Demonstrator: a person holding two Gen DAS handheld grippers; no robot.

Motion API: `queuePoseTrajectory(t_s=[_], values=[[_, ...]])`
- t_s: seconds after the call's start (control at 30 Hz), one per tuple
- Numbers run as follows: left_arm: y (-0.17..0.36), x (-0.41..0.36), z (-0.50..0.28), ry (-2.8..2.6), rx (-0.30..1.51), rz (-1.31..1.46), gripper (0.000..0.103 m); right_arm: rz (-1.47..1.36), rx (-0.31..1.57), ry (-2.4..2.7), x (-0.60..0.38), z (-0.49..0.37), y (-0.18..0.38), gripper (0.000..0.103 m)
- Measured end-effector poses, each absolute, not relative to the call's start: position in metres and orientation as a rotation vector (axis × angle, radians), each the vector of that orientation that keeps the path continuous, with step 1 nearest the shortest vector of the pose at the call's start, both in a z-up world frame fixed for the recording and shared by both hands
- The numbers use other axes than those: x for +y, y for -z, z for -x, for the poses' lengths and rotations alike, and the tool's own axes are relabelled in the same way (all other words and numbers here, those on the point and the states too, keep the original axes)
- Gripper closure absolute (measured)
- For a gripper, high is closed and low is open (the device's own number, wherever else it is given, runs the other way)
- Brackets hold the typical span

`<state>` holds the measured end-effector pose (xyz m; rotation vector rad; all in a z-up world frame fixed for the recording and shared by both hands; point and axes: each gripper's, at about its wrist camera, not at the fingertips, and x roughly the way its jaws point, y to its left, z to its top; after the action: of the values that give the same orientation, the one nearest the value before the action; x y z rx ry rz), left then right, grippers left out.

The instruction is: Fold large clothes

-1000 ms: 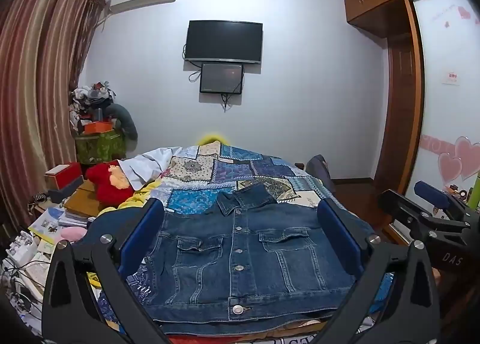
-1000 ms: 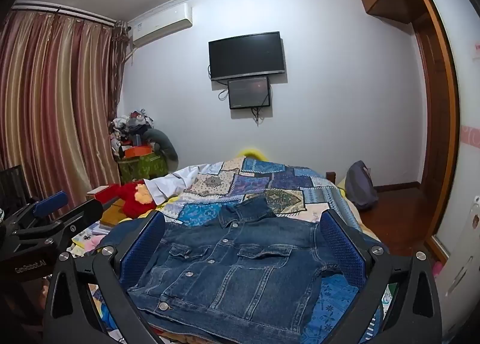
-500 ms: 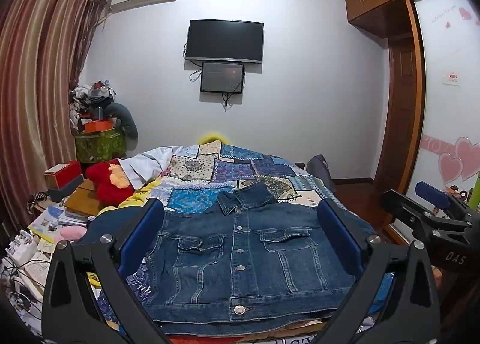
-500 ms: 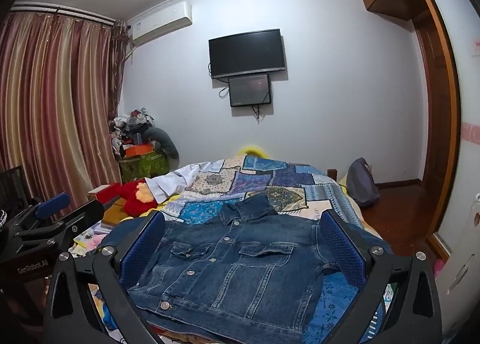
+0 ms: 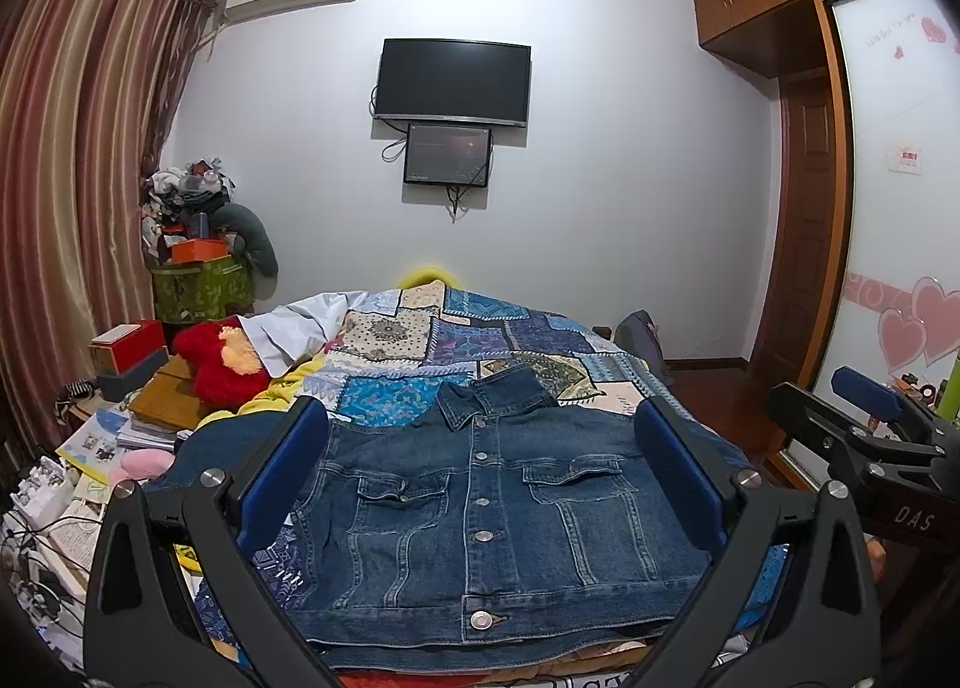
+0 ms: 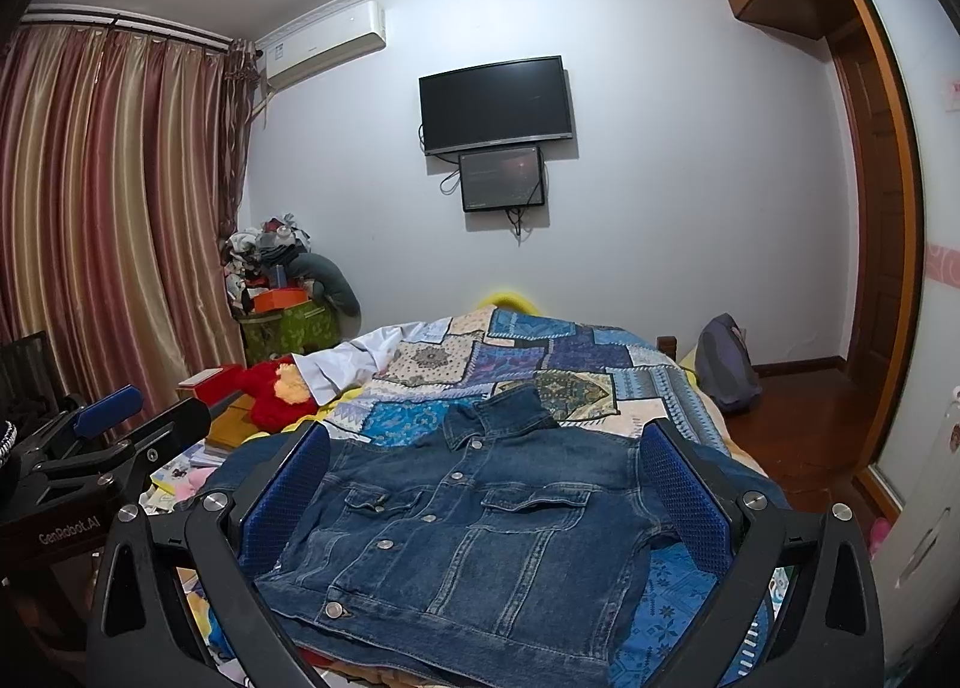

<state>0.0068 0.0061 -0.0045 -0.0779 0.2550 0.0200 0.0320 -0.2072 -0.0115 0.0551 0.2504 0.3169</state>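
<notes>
Left wrist view: left gripper (image 5: 480,472) spread wide, empty, above the jacket (image 5: 480,514); right gripper (image 6: 486,484) likewise, floor (image 6: 804,424) at 2 o'clock.

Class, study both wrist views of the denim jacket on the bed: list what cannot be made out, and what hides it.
- Denim jacket sleeves: left wrist view, behind the open left claw fingers.
- Jacket's near hem: right wrist view, partly behind the right claw and cut off by the bottom edge.
- Sticker text on the wardrobe door: too small.
</notes>
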Motion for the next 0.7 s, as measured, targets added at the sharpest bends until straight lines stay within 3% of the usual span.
queuePoseTrajectory(t_s=[0.7], values=[[0.0008, 0.0092, -0.0045, -0.016, 0.255, 0.077, 0.000, -0.058, 0.254, -0.316, -0.2079, -0.0327, 0.0111, 0.000]])
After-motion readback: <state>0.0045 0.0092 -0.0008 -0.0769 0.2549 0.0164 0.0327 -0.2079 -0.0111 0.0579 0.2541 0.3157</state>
